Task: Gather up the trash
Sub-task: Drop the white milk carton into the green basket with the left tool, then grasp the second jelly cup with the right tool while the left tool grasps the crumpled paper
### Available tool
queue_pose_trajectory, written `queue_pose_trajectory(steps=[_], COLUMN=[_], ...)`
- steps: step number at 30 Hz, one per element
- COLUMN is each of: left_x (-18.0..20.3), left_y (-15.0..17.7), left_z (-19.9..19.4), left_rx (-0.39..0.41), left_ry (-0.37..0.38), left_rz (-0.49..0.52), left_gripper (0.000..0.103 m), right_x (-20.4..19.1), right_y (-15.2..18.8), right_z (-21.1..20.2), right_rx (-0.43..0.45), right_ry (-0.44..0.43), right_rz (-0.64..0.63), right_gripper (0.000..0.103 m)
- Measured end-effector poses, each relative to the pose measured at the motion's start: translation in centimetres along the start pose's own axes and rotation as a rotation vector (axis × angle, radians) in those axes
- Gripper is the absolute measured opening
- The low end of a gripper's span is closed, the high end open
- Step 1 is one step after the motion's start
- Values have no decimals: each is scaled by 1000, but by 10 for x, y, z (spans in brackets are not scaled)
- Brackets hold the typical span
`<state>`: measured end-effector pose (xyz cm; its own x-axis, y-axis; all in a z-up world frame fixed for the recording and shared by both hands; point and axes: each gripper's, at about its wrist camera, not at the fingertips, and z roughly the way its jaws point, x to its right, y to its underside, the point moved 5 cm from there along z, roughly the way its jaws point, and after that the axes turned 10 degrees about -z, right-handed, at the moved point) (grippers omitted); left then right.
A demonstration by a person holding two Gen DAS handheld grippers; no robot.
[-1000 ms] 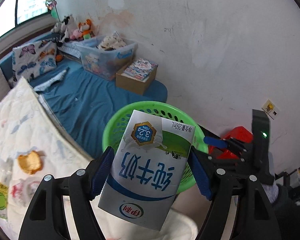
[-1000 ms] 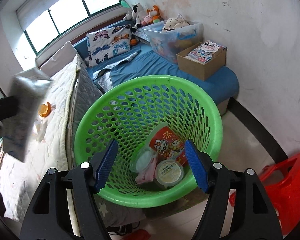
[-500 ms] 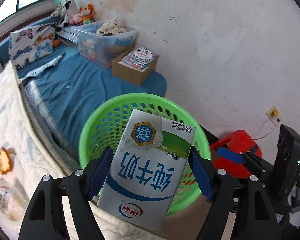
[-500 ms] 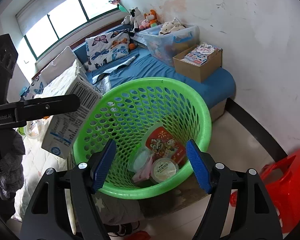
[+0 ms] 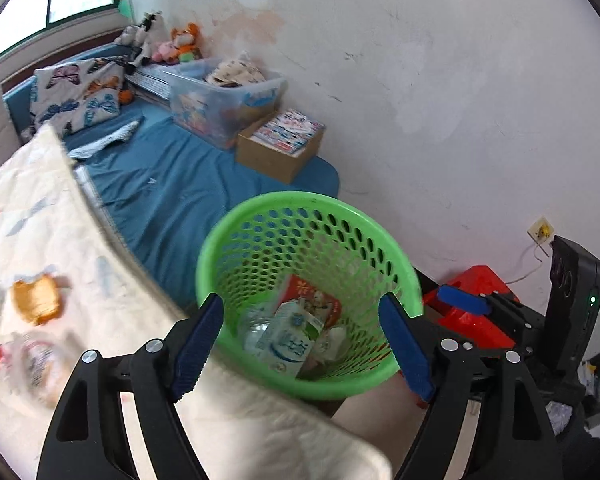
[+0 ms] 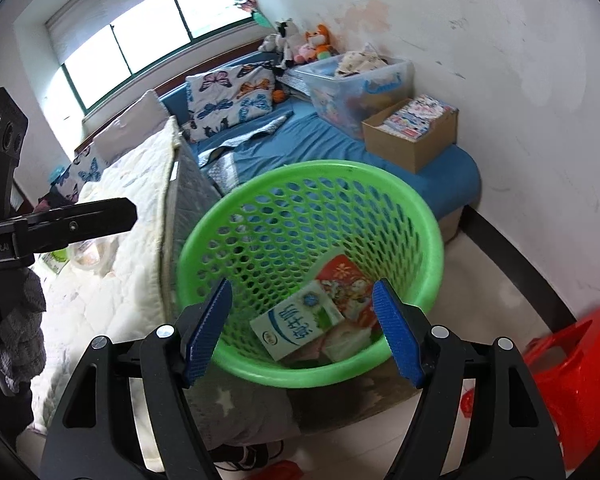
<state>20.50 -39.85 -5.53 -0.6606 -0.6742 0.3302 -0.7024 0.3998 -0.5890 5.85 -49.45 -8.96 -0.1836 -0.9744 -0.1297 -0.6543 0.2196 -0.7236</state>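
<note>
On the far left of my left-wrist view lay the white quilted bed cover [image 5: 40, 240], with an orange scrap [image 5: 36, 300] and some blurred wrappers [image 5: 28, 360] still resting on it. Moving right, my left gripper [image 5: 300, 344] hung above the green basket [image 5: 228, 240], its blue pads [image 5: 198, 344] spread apart with nothing between them; its jaws had just been opening, and the milk carton [image 5: 288, 340] lay down in the bottom of the basket, tilted against a red packet [image 5: 320, 300] and beside a clear plastic bottle [image 5: 254, 330]. Right of the basket stood a red stool [image 5: 480, 320], partly behind my right gripper's blue pad and black body. From my right wrist, my left gripper's black finger [image 6: 80, 220] reached in from the left edge over the bed, clear of the basket rim. In the middle, my right gripper [image 6: 300, 328] was released too, its pads wide and empty, hovering just over the near rim of the basket [image 6: 420, 208]. Between those pads I saw the carton [image 6: 296, 324] lying flat on the other rubbish, overlapping the red packet [image 6: 348, 284]. Behind the basket a cardboard box [image 6: 416, 148] sat on the blue mattress [image 6: 300, 144] against the wall, and the stool [image 6: 572, 368] showed at the far right.
</note>
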Motion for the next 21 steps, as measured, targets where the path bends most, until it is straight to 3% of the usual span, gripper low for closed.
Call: queue_pose_trajectory(steps=[12,21], left_x=[-85,-160], left_y=[20,38], left_z=[-90,-140], left_rx=[131,181], left_ry=[-119,-220], left_rz=[-61,-155], left_gripper=[77,77], right_x=[-80,-154], right_y=[-21,-34], right_z=[9,32], right_rx=[6,-26], right_ry=[-105,-223], right_rz=[-123,-229], right_gripper=[78,79])
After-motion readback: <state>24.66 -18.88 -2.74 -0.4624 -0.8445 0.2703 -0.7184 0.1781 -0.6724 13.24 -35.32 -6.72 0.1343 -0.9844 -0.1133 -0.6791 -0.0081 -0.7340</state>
